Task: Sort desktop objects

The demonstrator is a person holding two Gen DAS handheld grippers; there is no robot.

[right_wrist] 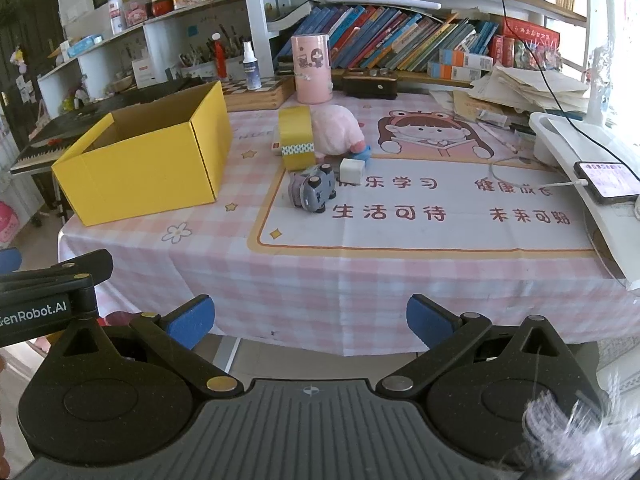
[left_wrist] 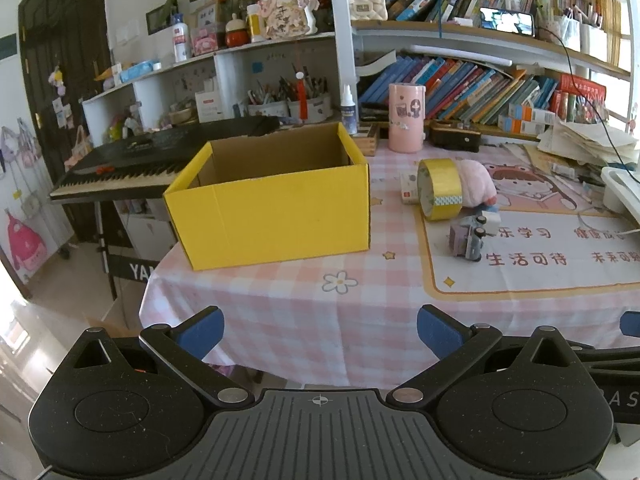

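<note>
Item one, your left gripper [left_wrist: 320, 330]: jaws wide, nothing between the blue pads, held short of the near table edge. Item two, your right gripper [right_wrist: 310, 320]: likewise wide and unladen, also off the near edge. Item three, the yellow box [left_wrist: 276, 210]: open-topped cardboard, apparently nothing inside, standing at the left end of the table; judged the destination. Item four, the cluster to be sorted, right of the box and toward the middle: a roll of gold tape [right_wrist: 296, 138] on edge, stiff and light, likely to roll, so take it across the width of the band; a pink plush toy [right_wrist: 340, 130] touching the tape on its right, soft and compressible, forgiving of any pinch on its bulk; a toy car [right_wrist: 314, 188] tipped on its side nearest you, hard plastic, light, best taken across the body and not the wheels; a small white cube [right_wrist: 352, 170] just right of the car, smooth-faced and possibly slippery, squeeze flat faces; a small white box [right_wrist: 277, 146] half hidden behind the tape. Item five, the surface: a pink checked tablecloth [right_wrist: 320, 280] with a printed desk mat [right_wrist: 440, 236] laid on it; the cloth may drag or wrinkle under a sliding object. Item six, the room: crowded bookshelves [right_wrist: 400, 40] at the far side, a keyboard piano [left_wrist: 120, 172] behind the box at left, a charging phone [right_wrist: 606, 180] at right.
</note>
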